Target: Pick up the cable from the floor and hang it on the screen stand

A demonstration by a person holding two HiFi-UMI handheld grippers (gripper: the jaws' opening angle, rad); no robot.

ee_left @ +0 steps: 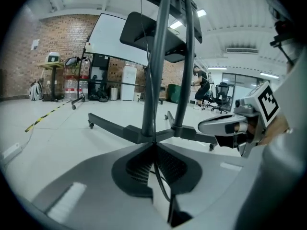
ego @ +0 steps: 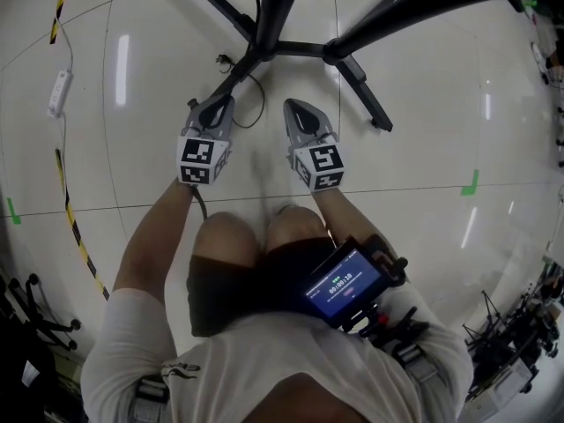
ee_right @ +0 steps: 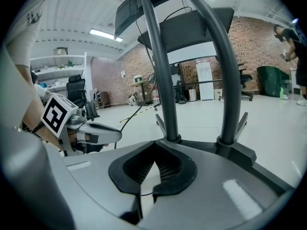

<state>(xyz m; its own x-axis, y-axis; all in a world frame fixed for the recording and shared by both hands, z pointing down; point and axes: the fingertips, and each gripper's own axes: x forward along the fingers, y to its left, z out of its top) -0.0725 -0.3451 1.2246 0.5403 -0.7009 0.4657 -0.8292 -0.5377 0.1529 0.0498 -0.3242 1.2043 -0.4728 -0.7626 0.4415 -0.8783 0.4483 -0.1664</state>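
While one screen stand [ego: 291, 49] looms ahead, the left tongs [ego: 218, 106] pinch one thin black cable [ee_left: 159, 182] and the right tongs [ego: 296, 107] sit fully closed.

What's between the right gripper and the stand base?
Bare floor, seen in the head view; the cable loops nearer the left gripper.

Left gripper [ego: 214, 111] and right gripper [ego: 297, 111] side by side over pale floor [ego: 423, 148], tips toward base of black stand [ego: 300, 49] at far middle. Thin cable [ego: 263, 102] loops between left gripper tip and stand leg. White power strip [ego: 59, 92] far left. Yellow-black tape [ego: 75, 227] along left. Knees [ego: 229, 236] near, just behind grippers.
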